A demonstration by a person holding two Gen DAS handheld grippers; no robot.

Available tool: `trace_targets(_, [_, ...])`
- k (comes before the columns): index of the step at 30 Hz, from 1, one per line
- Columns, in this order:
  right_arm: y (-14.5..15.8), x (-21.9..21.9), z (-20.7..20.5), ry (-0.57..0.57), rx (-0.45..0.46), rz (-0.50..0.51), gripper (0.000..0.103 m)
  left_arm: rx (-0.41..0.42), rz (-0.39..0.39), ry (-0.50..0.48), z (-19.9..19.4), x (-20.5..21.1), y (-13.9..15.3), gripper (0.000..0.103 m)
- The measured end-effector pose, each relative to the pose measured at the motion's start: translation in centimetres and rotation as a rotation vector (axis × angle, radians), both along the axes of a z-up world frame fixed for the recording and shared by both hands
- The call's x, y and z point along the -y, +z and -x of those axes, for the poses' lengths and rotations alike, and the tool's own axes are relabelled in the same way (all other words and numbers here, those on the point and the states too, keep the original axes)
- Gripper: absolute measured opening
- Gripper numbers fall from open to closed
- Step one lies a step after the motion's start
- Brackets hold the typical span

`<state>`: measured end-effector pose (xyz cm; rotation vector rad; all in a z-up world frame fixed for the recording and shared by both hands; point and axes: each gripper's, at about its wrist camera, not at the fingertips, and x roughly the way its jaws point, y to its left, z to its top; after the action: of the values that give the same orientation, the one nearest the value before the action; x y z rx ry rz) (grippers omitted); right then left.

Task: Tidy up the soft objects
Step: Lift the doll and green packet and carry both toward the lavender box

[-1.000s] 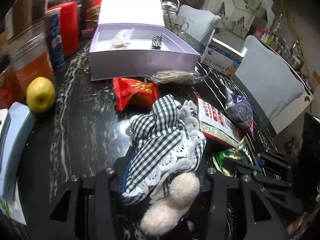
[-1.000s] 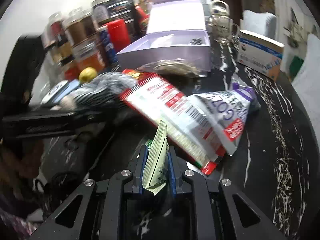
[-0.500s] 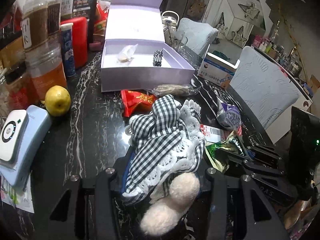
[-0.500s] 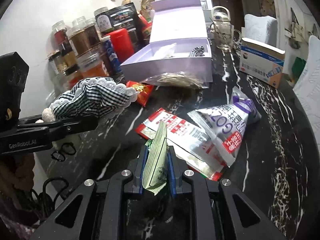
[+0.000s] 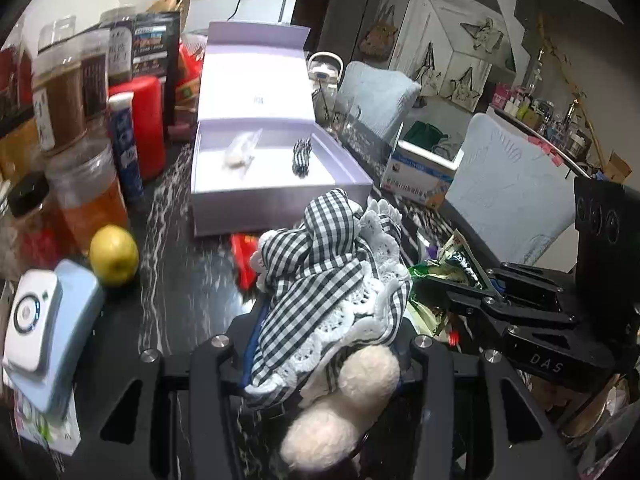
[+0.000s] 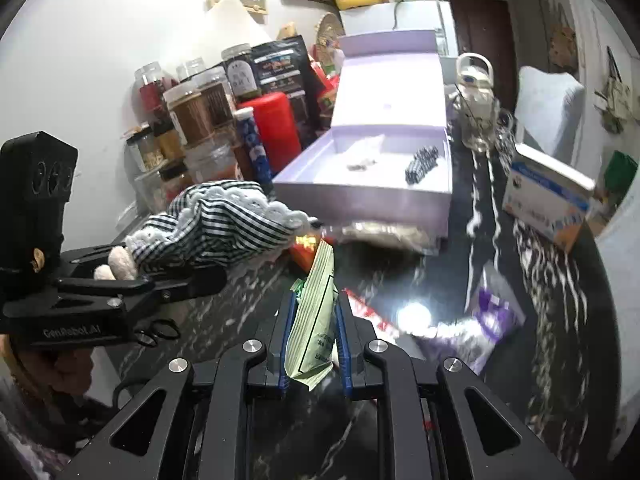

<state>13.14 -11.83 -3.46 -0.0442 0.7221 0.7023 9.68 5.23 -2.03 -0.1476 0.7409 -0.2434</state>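
My left gripper (image 5: 320, 344) is shut on a black-and-white checked cloth toy with lace trim and fluffy white feet (image 5: 332, 280), held above the dark marble table (image 5: 180, 280). It also shows in the right wrist view (image 6: 216, 224). My right gripper (image 6: 314, 320) is shut on a green snack packet (image 6: 314, 320), seen in the left wrist view too (image 5: 452, 264). An open lilac box (image 5: 276, 208) stands ahead, holding a small clear bag (image 5: 240, 152) and a checked hair clip (image 5: 302, 156).
Jars, a red canister (image 5: 148, 120) and a blue tube (image 5: 126, 144) line the left. A yellow fruit (image 5: 114, 256) and a blue-white device (image 5: 36, 324) lie front left. A red packet (image 5: 244, 256), a purple packet (image 6: 492, 312) and a tissue box (image 6: 544, 196) lie nearby.
Both grippers have risen well above the table with their loads and now sit side by side facing the lilac box. The snack packets on the table have dropped lower in view.
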Motion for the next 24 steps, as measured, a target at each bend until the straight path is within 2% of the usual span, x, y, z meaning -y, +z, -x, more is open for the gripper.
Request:
trace_targets(14, [7.7,-0.9,-4.8,0.048,0.132,-0.013,0.018,0.182,-0.025,-0.003,-5.4,0.3,6.2,0.047])
trace_targets(20, [10.0,-1.0,-7.5,0.054,0.161,-0.025,0.018,0.225,-0.038,0.030,-8.8,-0.7,8.2,0.047])
trace_targets(24, [11.2,-1.2,-9.5,0.040,0.189,-0.037,0.018,0.259,-0.075,0.071,-11.0,-1.6,9.3,0.047])
